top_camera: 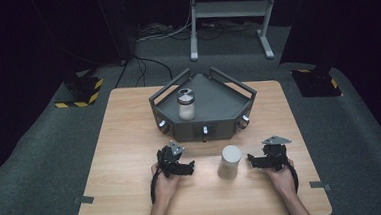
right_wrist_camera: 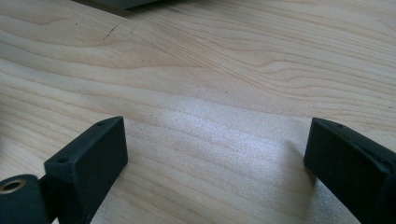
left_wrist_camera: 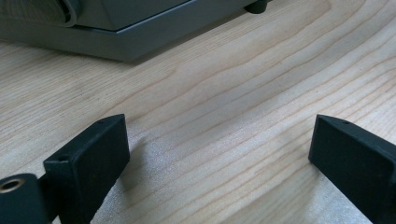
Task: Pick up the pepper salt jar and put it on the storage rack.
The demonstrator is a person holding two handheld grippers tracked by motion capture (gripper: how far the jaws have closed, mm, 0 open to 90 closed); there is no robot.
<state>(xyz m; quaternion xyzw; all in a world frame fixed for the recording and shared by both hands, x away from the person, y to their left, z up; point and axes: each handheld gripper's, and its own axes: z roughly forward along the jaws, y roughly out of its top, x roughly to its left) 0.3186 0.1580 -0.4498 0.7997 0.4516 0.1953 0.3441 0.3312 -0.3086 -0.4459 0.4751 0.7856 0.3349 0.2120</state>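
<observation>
**Ana:** Forearms come in from the near edge, and each hand rests on the wooden table with a gripper in it. Left gripper sits near the front, jaws spread wide with bare wood grain between them. Nothing held.

**Ben:** Same on the other side. Right gripper is released too; its own view has the two black jaws standing far apart over empty tabletop. And between the two grippers?

**Ana:** White cylinder, upright, standing on the table closer to the right gripper than the left, touching neither. Whether it has a lid or anything in it, I cannot tell from here.

**Ben:** Behind it, the grey tray, an angular thing with rails along its back sides and knobs on its front face. Inside, toward its left part, stands a glass jar with a metal-looking cap, upright, pale contents filling most of it.

**Ana:** Rest of the tray floor is bare grey. In the left gripper view the tray's lower edge runs across the top, just ahead of the jaws.

**Ben:** Room to move: wide open wood left of the left hand and right of the right hand, and a strip between cylinder and tray front. Table edges all round are well apart from the cylinder.
</observation>
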